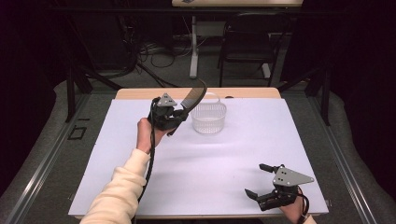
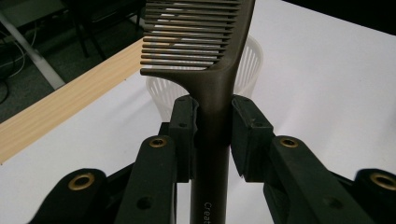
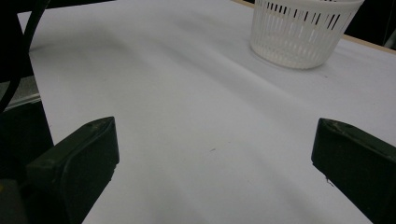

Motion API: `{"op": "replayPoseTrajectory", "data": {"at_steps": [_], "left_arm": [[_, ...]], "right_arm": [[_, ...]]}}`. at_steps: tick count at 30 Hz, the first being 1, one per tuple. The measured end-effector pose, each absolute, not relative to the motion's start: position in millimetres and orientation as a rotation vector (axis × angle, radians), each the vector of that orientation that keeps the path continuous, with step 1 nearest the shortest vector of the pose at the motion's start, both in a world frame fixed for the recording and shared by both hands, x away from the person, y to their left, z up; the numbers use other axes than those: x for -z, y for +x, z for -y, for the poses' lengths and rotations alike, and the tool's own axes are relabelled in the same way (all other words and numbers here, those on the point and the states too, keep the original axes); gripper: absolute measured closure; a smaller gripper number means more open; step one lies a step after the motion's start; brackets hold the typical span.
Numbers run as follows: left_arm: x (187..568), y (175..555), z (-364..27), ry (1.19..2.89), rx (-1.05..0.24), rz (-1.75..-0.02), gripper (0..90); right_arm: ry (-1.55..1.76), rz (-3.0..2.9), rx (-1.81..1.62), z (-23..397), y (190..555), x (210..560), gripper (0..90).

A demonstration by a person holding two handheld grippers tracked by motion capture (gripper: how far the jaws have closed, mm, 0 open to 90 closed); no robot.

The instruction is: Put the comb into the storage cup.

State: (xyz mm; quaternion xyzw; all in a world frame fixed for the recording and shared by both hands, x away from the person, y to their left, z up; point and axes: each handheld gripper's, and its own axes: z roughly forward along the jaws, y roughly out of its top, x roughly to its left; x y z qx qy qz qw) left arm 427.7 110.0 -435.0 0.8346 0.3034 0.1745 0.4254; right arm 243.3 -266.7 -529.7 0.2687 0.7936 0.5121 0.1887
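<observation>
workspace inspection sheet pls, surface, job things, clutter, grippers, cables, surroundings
surface: white sheet over a wooden table top whose far edge shows; no marks seen.
job's things: dark comb clamped by its handle, teeth end raised over the near rim of the white slotted basket; basket upright near the far edge.
clutter: nothing seen.
grippers: left gripper shut on the comb handle, held beside the basket; right gripper wide open, low at the near right corner, nothing between its fingers.
cables: black cable trails from the left gripper along the sleeve.
surroundings: dark room, chair and floor cables beyond the table.
</observation>
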Motion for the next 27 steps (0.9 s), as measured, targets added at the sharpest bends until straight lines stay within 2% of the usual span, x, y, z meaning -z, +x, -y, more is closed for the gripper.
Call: {"op": "replayPoseTrajectory", "data": {"at_steps": [27], "left_arm": [[439.8,445.0,-104.9,2.038,-0.428,-0.757,72.0]], "right_arm": [[0.758,-2.239,-1.445,267.3,244.0,529.9,0.3]]}}
